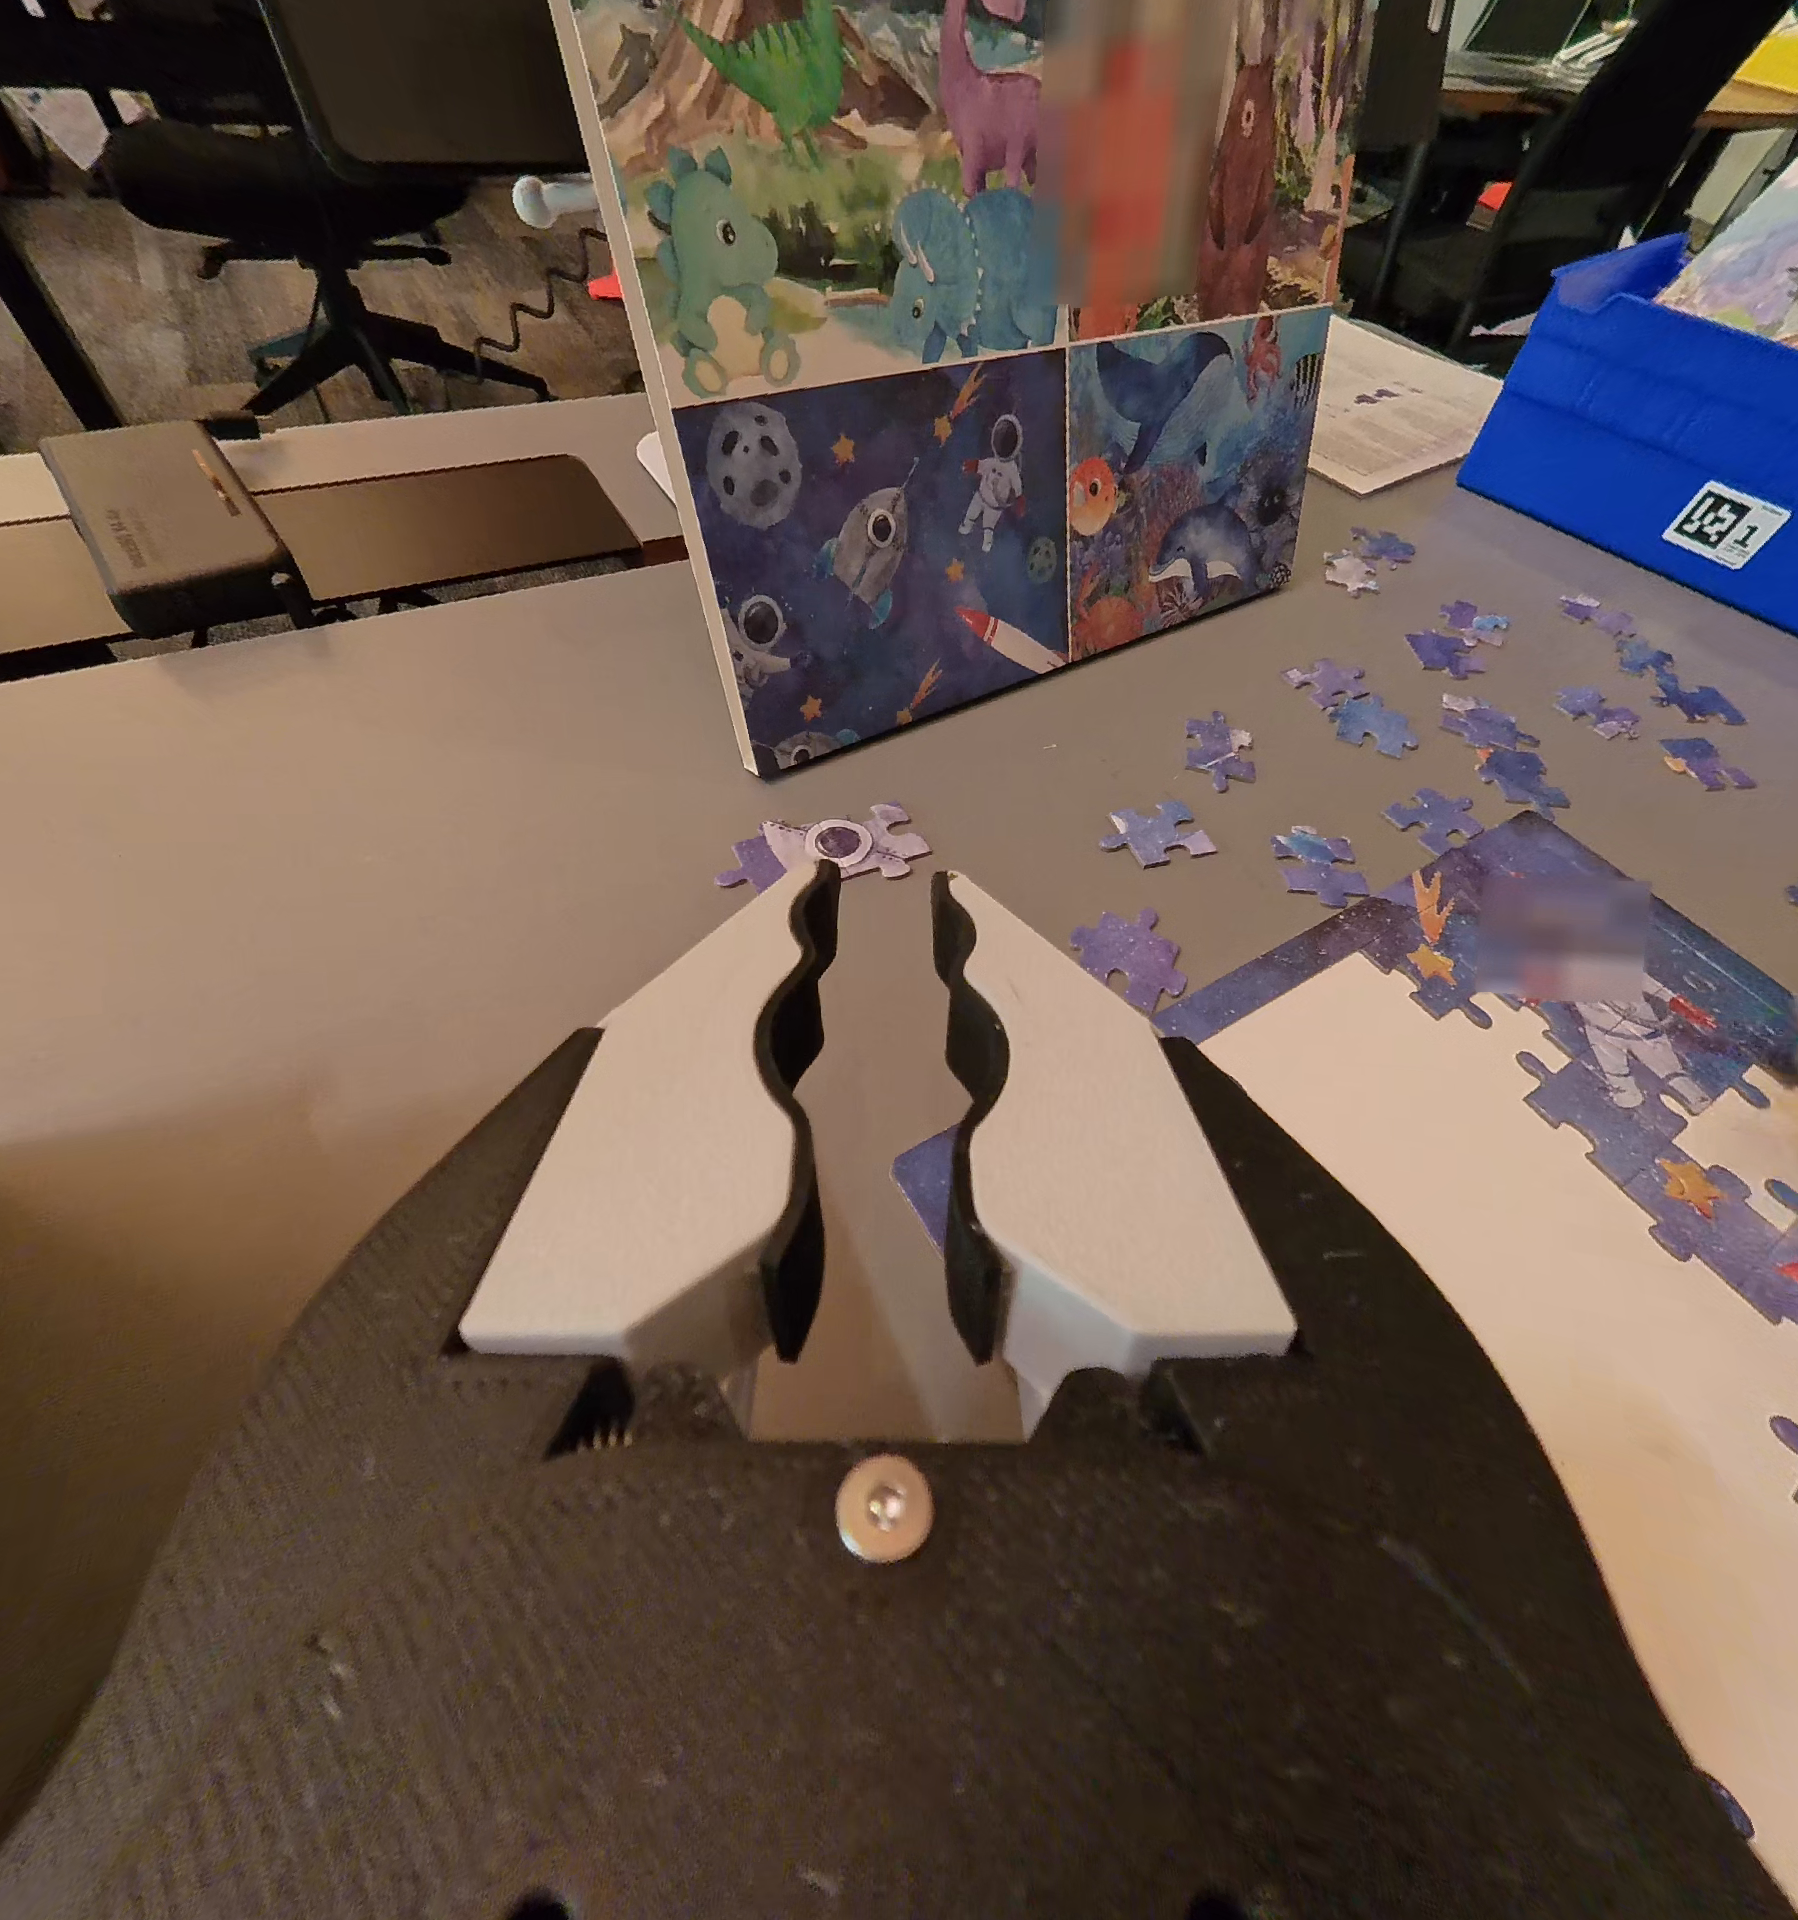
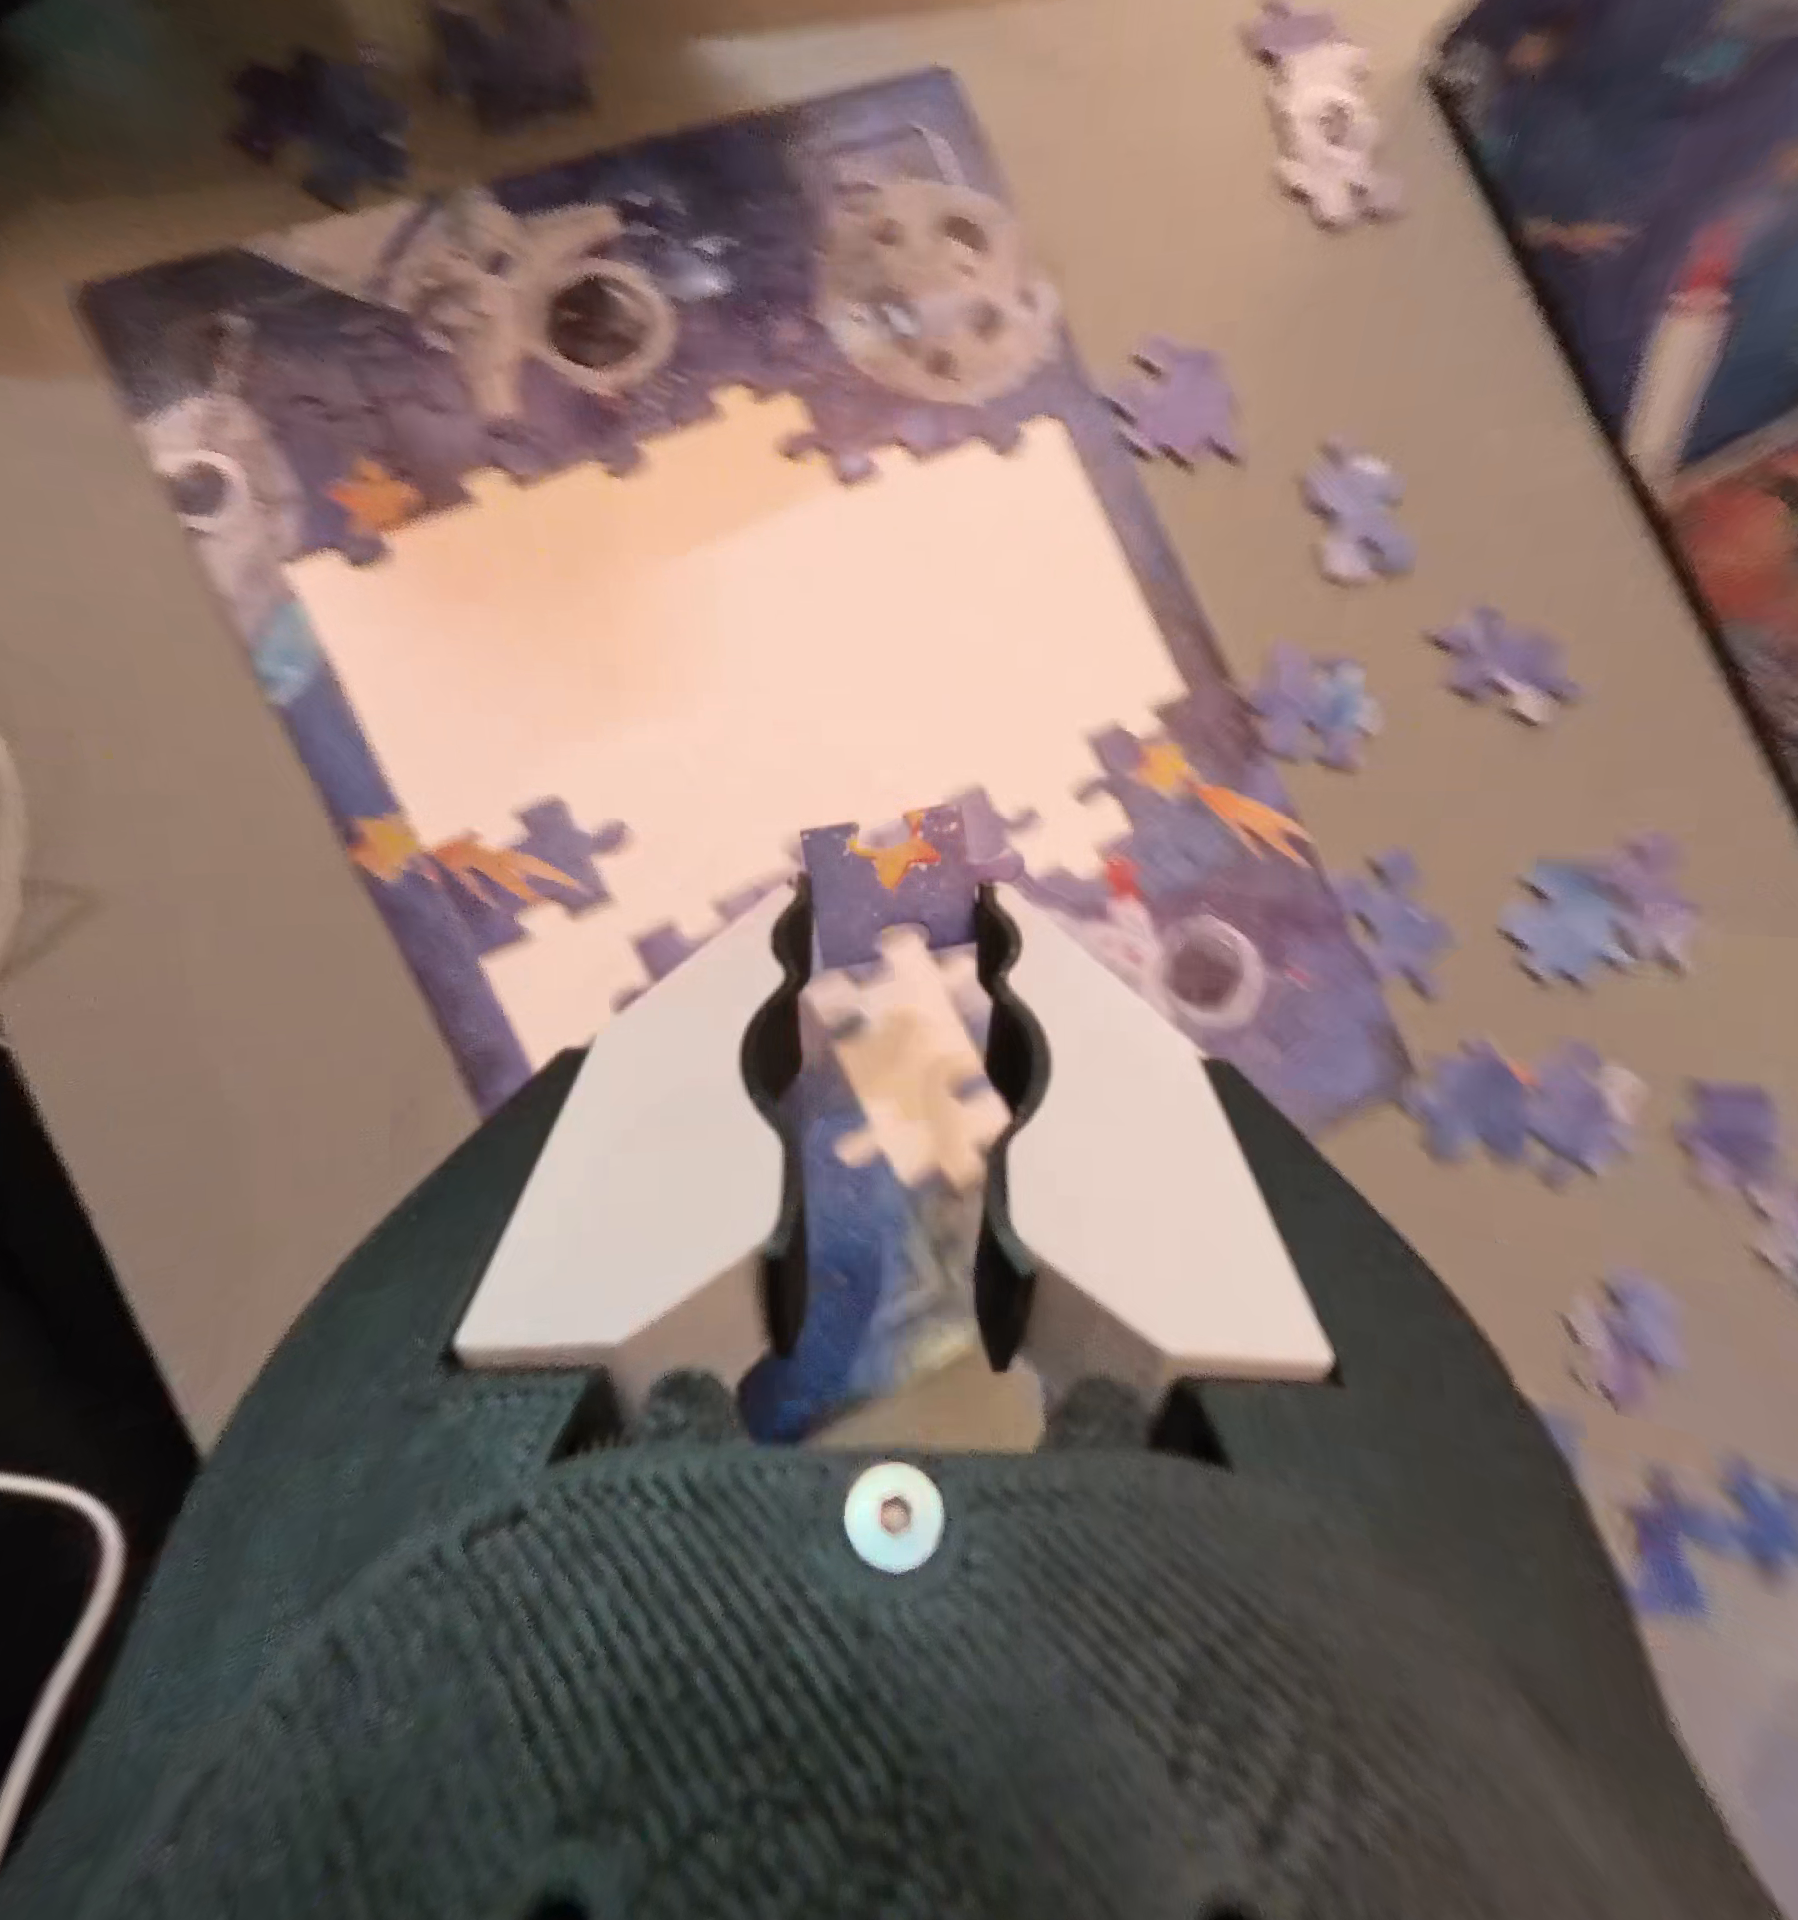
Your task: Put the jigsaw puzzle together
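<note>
My right gripper point(image 2: 890, 902) is shut on a purple puzzle piece with an orange star point(image 2: 890, 883), gripped by its two sides at the fingertips. It hangs above the half-built space puzzle on its white board point(image 2: 729, 644), near the lower edge of the bare middle. The right wrist view is blurred by motion. My left gripper point(image 1: 882, 878) is open with nothing between its pads, low over the grey table point(image 1: 355, 883). Its left fingertip point(image 1: 822, 883) is just in front of a small joined cluster of pale purple pieces with a round porthole point(image 1: 838, 840). The puzzle board also shows in the left wrist view point(image 1: 1394, 1195).
Several loose purple and blue pieces point(image 1: 1477, 727) lie scattered right of the left gripper and right of the board point(image 2: 1560, 914). An upright picture box point(image 1: 978, 416) stands behind them. A blue bin point(image 1: 1643, 416) sits at the far right. A white cable point(image 2: 1, 831) lies left of the board. The grippers' ends are close to 25 cm from one another.
</note>
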`<state>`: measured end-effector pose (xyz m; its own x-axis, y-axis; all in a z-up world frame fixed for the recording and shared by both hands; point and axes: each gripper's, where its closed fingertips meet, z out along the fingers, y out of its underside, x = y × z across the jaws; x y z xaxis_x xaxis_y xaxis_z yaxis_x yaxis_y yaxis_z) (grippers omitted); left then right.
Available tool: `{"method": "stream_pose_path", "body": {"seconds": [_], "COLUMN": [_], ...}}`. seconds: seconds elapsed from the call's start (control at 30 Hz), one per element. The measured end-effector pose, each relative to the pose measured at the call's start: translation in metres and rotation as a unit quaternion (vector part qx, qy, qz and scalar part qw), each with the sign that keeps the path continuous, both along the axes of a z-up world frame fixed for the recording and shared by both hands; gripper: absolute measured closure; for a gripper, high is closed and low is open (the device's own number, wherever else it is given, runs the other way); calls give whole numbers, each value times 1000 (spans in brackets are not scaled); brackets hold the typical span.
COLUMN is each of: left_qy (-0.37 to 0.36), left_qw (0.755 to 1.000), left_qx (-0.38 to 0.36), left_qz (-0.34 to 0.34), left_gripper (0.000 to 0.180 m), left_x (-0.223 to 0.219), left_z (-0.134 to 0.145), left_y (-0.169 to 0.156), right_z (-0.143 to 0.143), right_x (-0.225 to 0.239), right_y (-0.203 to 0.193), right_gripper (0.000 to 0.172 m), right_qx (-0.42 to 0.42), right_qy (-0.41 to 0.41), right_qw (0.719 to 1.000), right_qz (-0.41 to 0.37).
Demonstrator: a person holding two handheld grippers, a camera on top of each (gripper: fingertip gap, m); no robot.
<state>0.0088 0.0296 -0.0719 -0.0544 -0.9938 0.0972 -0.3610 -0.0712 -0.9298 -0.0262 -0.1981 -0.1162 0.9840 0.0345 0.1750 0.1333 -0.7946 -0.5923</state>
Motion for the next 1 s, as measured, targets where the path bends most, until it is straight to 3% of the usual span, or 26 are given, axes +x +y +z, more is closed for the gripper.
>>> {"method": "stream_pose_path", "body": {"seconds": [0.13, 0.27, 0.53, 0.73, 1.0], "left_qy": [3, 6, 10, 11, 11], "left_qw": [1000, 1000, 1000, 1000, 1000], "left_qx": [1, 4, 7, 8, 6], "left_qz": [0, 0, -2, -1, -2], "left_gripper": [164, 164, 164, 164, 164], "left_x": [0, 1, 2, 2, 2], "left_z": [-1, -3, -5, -6, -5], "left_y": [-1, -1, -3, -3, -2], "right_z": [15, 16, -4, -25, -38], "right_x": [37, 41, 13, 1, 2], "right_y": [-34, -45, -34, -25, -22], "right_gripper": [142, 142, 141, 141, 142], "right_qx": [4, 12, 17, -24, -71], "right_qy": [-21, -13, 29, 40, 41], "right_qw": [998, 999, 999, 993, 986], "right_qz": [-52, -51, 37, 112, 146]}}
